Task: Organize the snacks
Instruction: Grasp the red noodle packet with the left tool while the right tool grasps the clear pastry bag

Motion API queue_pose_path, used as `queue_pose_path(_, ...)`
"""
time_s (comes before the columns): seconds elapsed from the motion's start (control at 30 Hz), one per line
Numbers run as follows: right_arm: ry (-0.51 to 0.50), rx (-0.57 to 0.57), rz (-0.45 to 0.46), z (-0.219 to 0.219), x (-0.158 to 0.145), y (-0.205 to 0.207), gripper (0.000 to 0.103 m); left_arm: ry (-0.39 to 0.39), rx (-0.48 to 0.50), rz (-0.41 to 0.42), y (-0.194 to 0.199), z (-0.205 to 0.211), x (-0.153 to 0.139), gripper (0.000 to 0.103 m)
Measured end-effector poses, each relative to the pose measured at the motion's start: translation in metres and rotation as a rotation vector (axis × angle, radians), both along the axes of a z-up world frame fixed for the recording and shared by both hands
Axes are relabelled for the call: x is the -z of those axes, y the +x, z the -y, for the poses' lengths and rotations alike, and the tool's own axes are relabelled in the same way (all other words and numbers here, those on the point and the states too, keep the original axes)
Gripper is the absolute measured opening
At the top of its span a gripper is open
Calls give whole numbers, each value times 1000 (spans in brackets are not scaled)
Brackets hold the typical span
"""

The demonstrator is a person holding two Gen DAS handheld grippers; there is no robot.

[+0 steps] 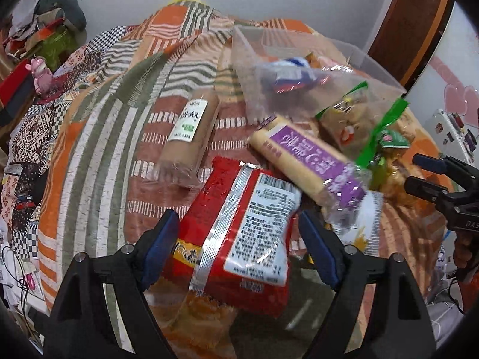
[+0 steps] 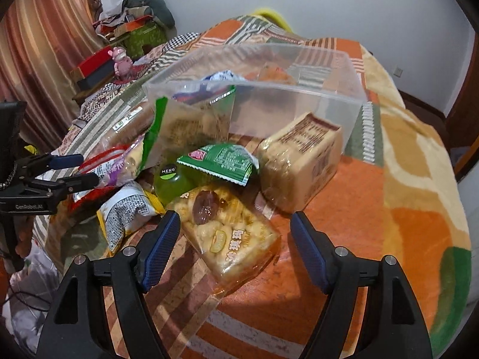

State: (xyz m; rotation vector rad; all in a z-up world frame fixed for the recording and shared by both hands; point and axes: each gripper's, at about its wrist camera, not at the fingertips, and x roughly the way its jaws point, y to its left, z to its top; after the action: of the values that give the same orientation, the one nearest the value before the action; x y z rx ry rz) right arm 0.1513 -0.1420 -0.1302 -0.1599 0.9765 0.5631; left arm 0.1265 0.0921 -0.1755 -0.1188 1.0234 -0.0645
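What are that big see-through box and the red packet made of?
The box looks like clear, slightly frosted plastic: the quilt pattern shows through its walls. The red packet looks like glossy plastic film with a silvery seam, judging by its crinkles and glare.

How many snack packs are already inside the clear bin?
2 visible: a blue-and-white packet near the left wall of the clear bin, and an orange one toward the back. The green-edged bag leaning in front may hide more.
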Motion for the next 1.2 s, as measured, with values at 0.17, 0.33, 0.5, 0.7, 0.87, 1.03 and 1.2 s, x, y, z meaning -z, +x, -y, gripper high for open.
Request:
queue_pose_path(0.17, 16, -14, -34, -2, 7, 3, 73, -10, -5, -43, 10, -1, 18, 90)
queue_pose_path(0.33, -7, -25, -26, -8, 12, 0, 73, -30, -15, -77, 17, -3, 32, 90)
queue_pose_path(0.5, -9, -29, -10, -8, 9, -2, 66, -28, 2, -49, 13, 0, 26, 80)
queue_pose_path(0.7, 3, -35, 6, -1, 5, -7, 48, -17, 8, -19, 6, 2, 16, 65)
queue_pose_path(0.87, -1, -36, 41, 2, -3, -14, 46, -4, -2, -1, -5, 4, 7, 65)
queue_pose_path(1.03, 12, -39, 69, 7, -14, -20, 45, 9, -24, 50, -15, 4, -12, 65)
queue_pose_path(1.2, 25, -27, 79, 9, -22, -20, 46, 2, -41, 104, -21, 2, -35, 65)
